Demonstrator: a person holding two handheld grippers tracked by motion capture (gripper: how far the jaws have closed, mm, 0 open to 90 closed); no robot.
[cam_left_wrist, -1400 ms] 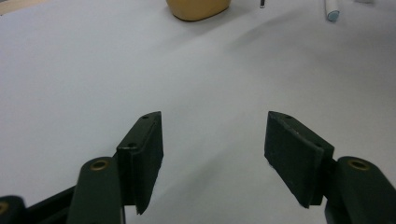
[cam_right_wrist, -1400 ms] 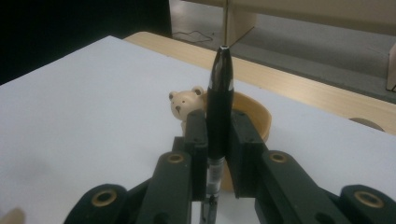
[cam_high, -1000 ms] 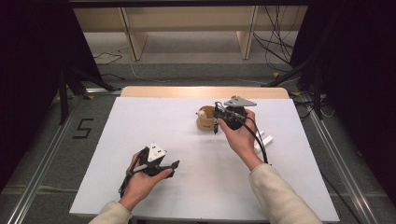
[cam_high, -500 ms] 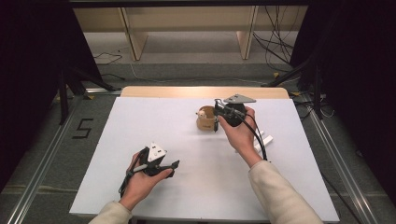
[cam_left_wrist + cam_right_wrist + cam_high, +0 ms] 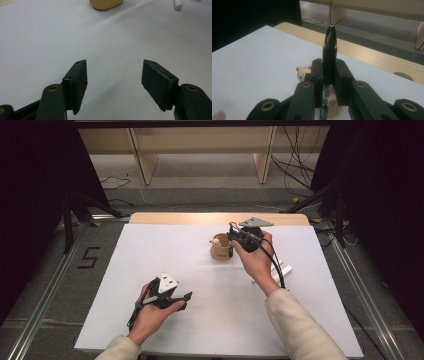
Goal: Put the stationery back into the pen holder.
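- Pen: slim black barrel, glossy tapered cap with a thin silver band, clear section lower down between the pads; stands upright in the right gripper view.
- Right gripper: matte black jaws clamped on the pen, brass-coloured pivots at the links; in the high view it sits toward the far edge of the desk, right of centre, grey three-cornered plate on top.
- Cup: tan, round, smooth, just beside the right gripper on the desk; small cream bear-shaped figure at its rim.
- Left gripper: jaws apart, flat rectangular dull black pads, nothing between them; held low near the near-left part of the desk.
- Desk: flat matte white sheet, pale wood strip along the far edge.
- White sticks: thin, lying near the right edge; cannot tell what they are.
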